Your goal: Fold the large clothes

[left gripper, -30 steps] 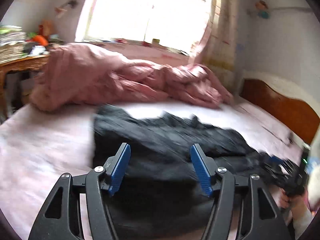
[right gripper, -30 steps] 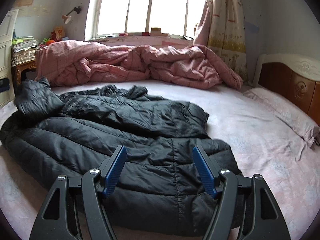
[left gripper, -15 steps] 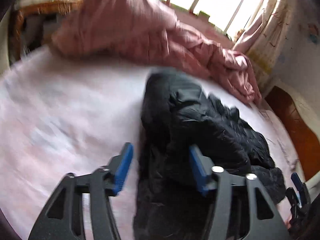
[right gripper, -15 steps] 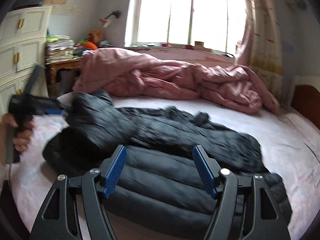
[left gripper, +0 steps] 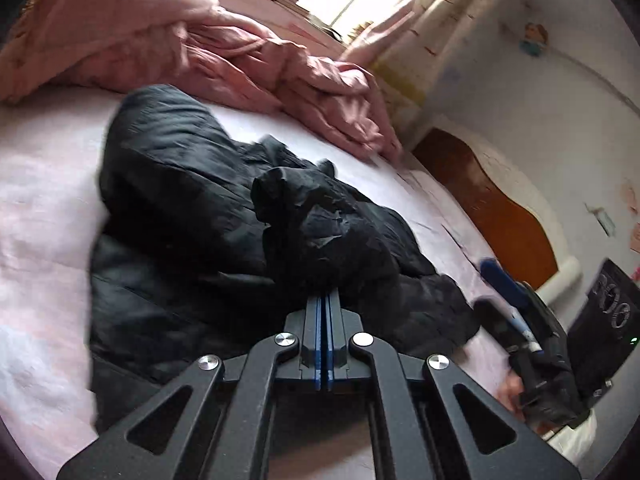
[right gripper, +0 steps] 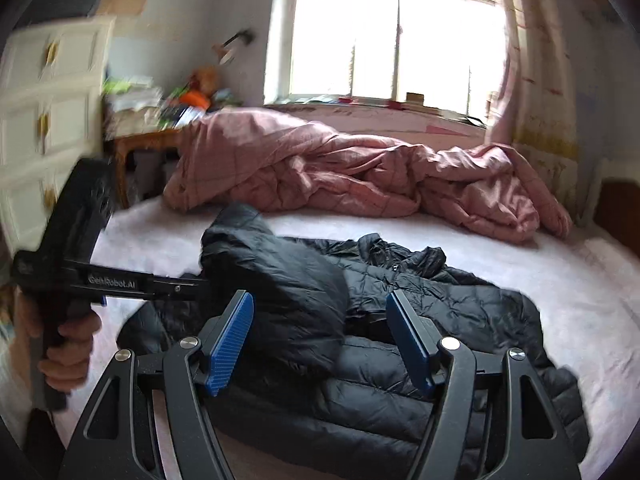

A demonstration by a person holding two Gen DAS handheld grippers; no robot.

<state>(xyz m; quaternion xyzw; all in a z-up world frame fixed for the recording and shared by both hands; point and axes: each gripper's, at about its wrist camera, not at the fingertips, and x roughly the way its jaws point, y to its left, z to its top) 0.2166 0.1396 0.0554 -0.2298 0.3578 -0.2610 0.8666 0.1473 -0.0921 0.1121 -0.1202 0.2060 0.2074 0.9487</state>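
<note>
jacket [right gripper: 400,320] lying on bed [right gripper: 560,300] | quilt [right gripper: 360,176] bunching behind jacket, beneath window [right gripper: 392,40] | dresser [right gripper: 48,100] standing left of bed | headboard [left gripper: 492,208] standing right

the blurred white dresser [right gripper: 48,92] is cut off at the left edge.

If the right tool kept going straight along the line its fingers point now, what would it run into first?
Most likely the black puffer jacket lying on the bed. The right tool stands open and empty, angled down at the jacket's raised folded-over part just ahead. Depth is uncertain, but nothing else shows in between.
</note>
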